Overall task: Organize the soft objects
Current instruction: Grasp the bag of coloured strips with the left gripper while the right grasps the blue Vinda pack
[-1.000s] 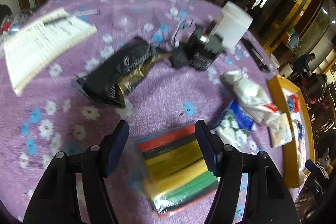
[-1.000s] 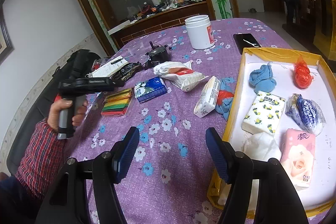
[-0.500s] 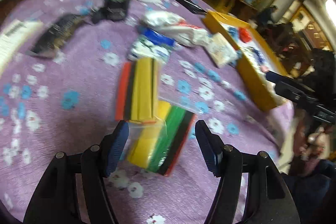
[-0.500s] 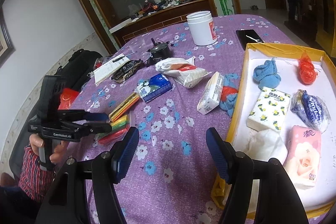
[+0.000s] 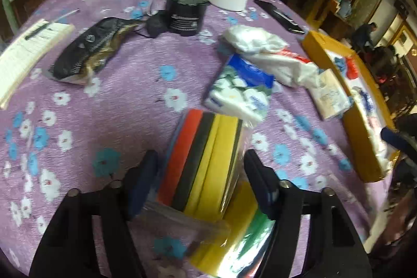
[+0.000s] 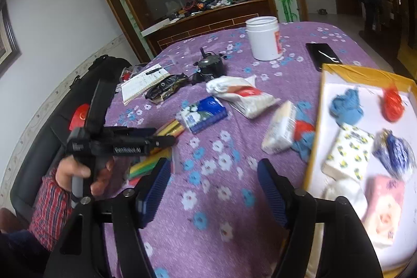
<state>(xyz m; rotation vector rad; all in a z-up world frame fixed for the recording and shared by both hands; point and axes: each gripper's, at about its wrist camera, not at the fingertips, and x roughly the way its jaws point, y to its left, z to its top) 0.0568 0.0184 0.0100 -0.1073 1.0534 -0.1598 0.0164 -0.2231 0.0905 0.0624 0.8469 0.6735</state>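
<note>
The left gripper (image 5: 200,173) has its jaws spread on either side of a clear bag of coloured sponges (image 5: 206,160); the pads stand beside the pack and do not look pressed in, so I judge the step to be closing in for the pickup, not yet a firm hold. The pack lies on the table near its 7 o'clock edge in the right wrist view, partly hidden by the left gripper. The next move calls for closing on the sponges squarely, since the slick wrap may slip, then carrying them to the tray (image 6: 314,137) at 3 o'clock, where tissue packs and cloth bundles already lie. The right gripper (image 6: 213,186) hangs over bare cloth, jaws wide apart, holding nothing. A blue tissue pack (image 5: 239,87) sits just beyond the sponges at 1 o'clock. The table wears a purple flowered cloth (image 6: 208,212); behind it stand a wooden counter (image 6: 208,17) and dark panelled walls.
</note>
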